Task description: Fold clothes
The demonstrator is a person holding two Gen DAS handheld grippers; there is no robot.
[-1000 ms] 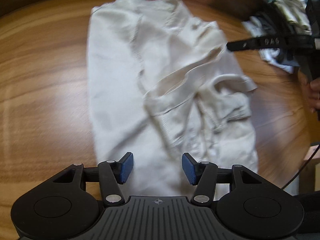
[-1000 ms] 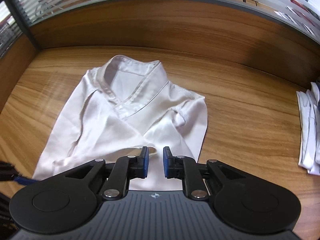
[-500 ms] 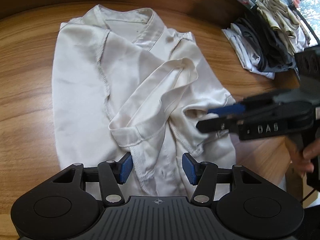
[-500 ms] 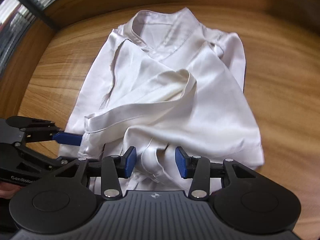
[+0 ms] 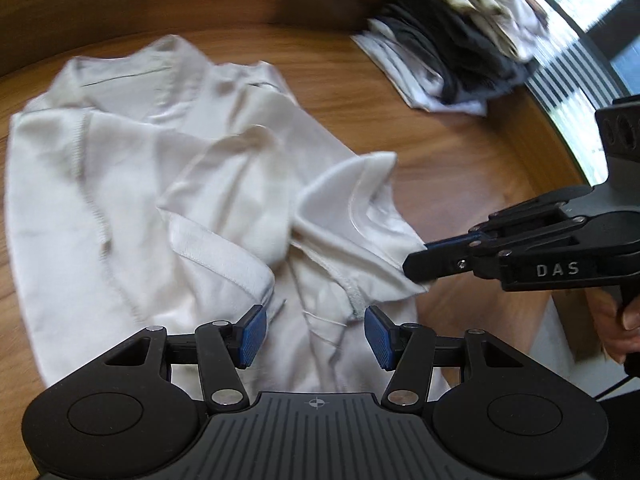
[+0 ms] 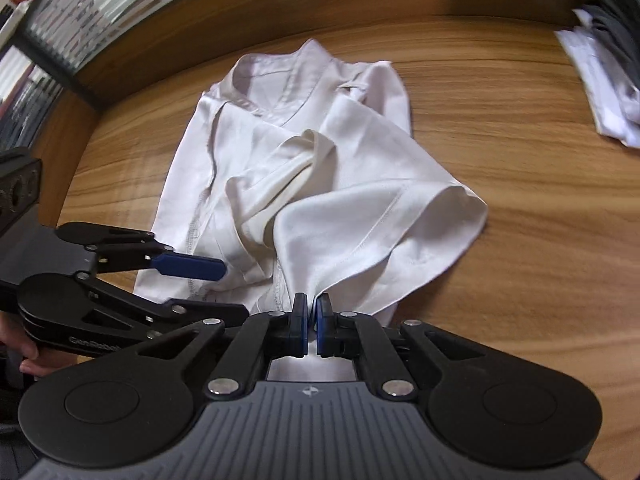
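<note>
Since a moment ago my right tongs (image 6: 312,322) have just closed on the shirt (image 6: 304,184) hem at six o'clock on the table (image 6: 520,168), lifting it to fold, while my left tongs (image 5: 312,334) hover half-open, holding nothing.

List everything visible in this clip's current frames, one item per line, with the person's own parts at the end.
shirt: one, cream-white, spread on the table centre, lower corner lifted.
clothes pile: one stack, white, grey and patterned, far right of the table.
table: one, brown wood grain, under everything.
window blinds: striped, behind the table.
left gripper: black with blue pads, open over the shirt hem.
right gripper: black with blue pads, shut on the shirt's lower corner.
hand: one, holding the right gripper's handle.
</note>
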